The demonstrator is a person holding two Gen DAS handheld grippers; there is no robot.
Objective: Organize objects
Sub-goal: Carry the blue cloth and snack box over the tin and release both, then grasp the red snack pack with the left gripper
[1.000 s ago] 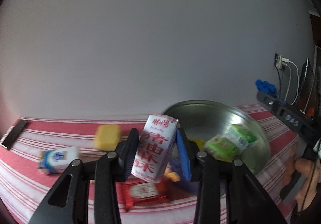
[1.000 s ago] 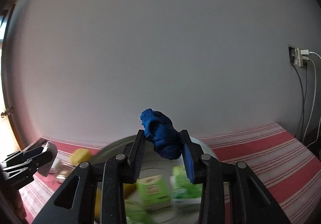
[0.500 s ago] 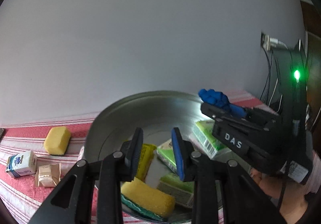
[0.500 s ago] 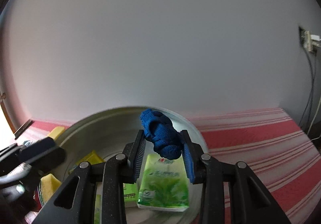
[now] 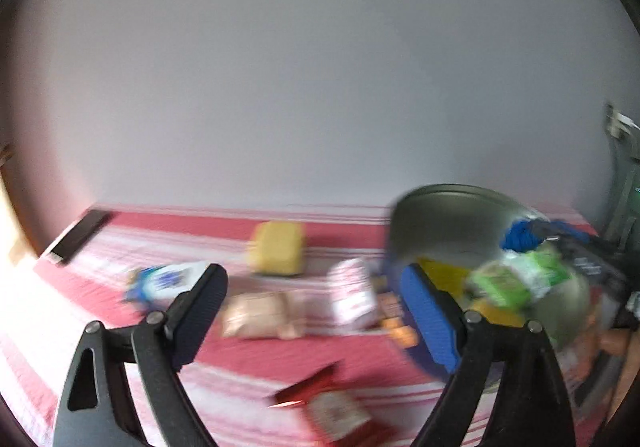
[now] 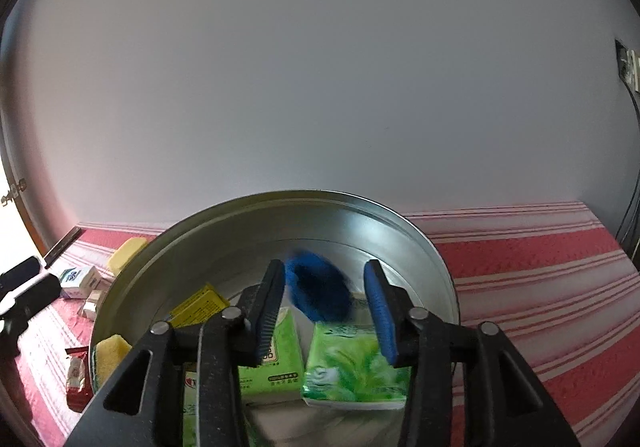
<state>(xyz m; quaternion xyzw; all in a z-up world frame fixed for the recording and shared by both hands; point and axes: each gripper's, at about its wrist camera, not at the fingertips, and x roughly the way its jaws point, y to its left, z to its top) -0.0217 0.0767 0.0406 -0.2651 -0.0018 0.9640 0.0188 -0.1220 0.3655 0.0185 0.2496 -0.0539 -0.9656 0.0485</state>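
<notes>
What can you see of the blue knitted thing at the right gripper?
The blue knitted thing is a small, dark blue, soft-looking bundle with a coarse knit texture, blurred in the right wrist view. It sits between the fingers of the right gripper, whose jaws have just been opening; a gap shows on its right side, so it looks released rather than pinched. It is over the metal basin, just above the green tissue packs.

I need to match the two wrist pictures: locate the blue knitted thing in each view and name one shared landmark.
Left wrist: blue knitted thing far right, above the green packs, blurred.
Right wrist: centre, between the right gripper fingers, over the green tissue pack.
Shared landmark: the metal basin.
</notes>
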